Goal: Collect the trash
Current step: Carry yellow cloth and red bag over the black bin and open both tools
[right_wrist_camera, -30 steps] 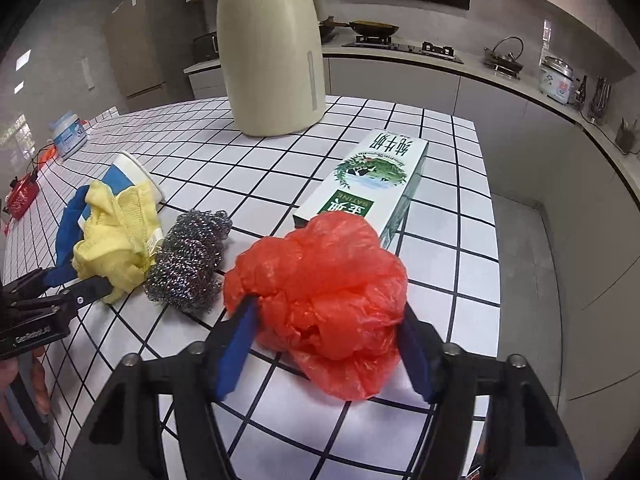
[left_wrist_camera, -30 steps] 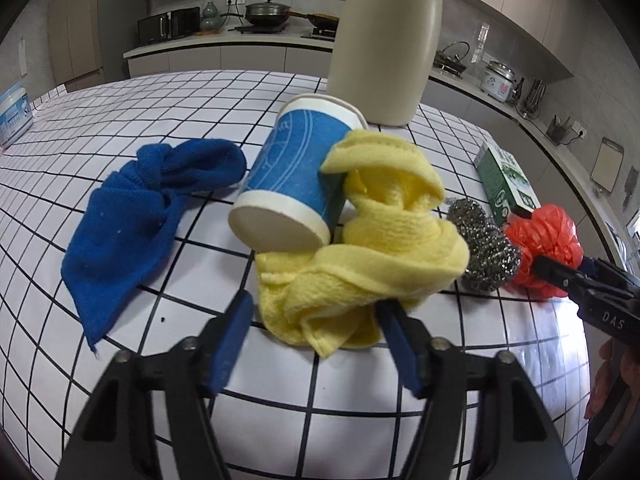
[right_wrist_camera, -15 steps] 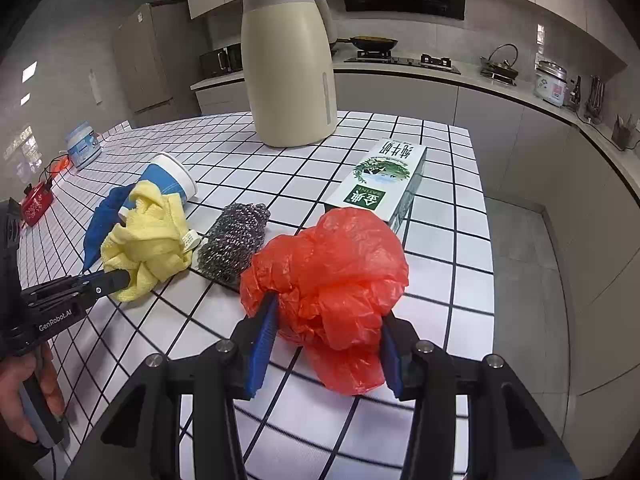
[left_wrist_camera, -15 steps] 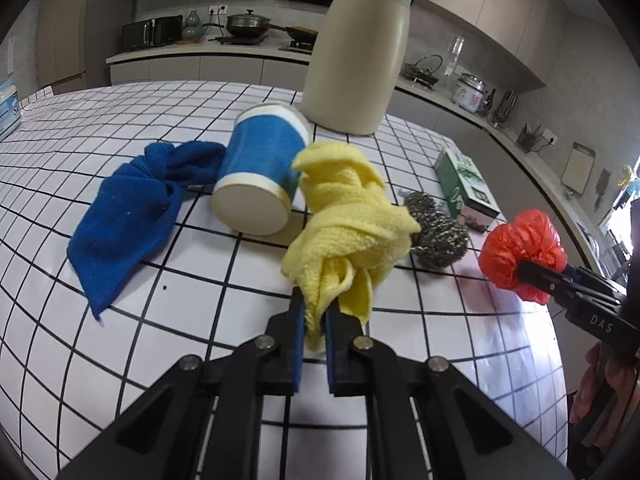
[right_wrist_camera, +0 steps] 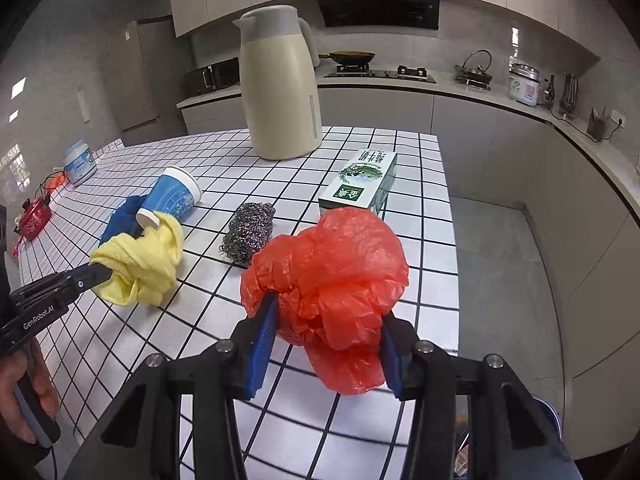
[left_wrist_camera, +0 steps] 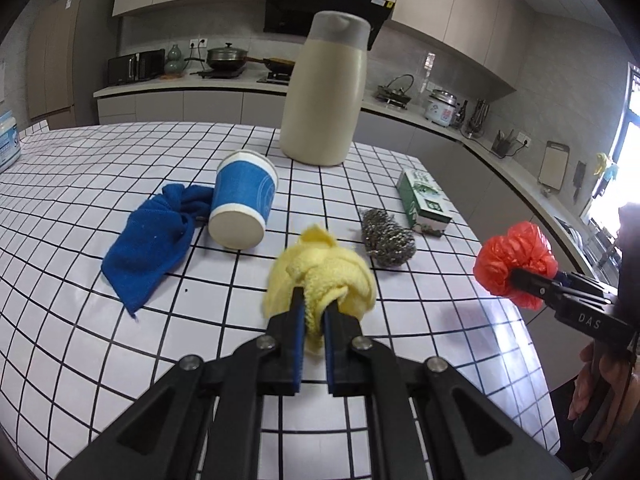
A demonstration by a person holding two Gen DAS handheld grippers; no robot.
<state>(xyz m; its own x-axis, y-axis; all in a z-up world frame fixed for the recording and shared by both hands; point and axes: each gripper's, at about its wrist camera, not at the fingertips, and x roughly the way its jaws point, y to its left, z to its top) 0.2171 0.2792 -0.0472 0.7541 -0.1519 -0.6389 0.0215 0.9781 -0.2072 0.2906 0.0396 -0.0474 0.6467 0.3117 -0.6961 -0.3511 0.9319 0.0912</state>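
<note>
My left gripper (left_wrist_camera: 313,312) is shut on a crumpled yellow cloth (left_wrist_camera: 320,272) and holds it lifted above the checked table; it also shows in the right wrist view (right_wrist_camera: 140,258). My right gripper (right_wrist_camera: 326,320) is shut on a crumpled red plastic bag (right_wrist_camera: 328,268), held up off the table near its right edge; the bag also shows in the left wrist view (left_wrist_camera: 516,262). A blue paper cup (left_wrist_camera: 242,204) lies on its side beside a blue cloth (left_wrist_camera: 154,236). A steel wool scrubber (left_wrist_camera: 386,236) and a green carton (left_wrist_camera: 424,198) lie further right.
A tall cream thermos jug (left_wrist_camera: 324,92) stands at the back of the table (left_wrist_camera: 80,184). A white tub (right_wrist_camera: 80,162) and a small red kettle (right_wrist_camera: 34,218) sit at the far left. The table's right edge drops to the floor (right_wrist_camera: 492,248). Kitchen counters run behind.
Both grippers closed on their loads and lifted: the left took the yellow cloth off the table away from the cup, the right raised the red bag.
</note>
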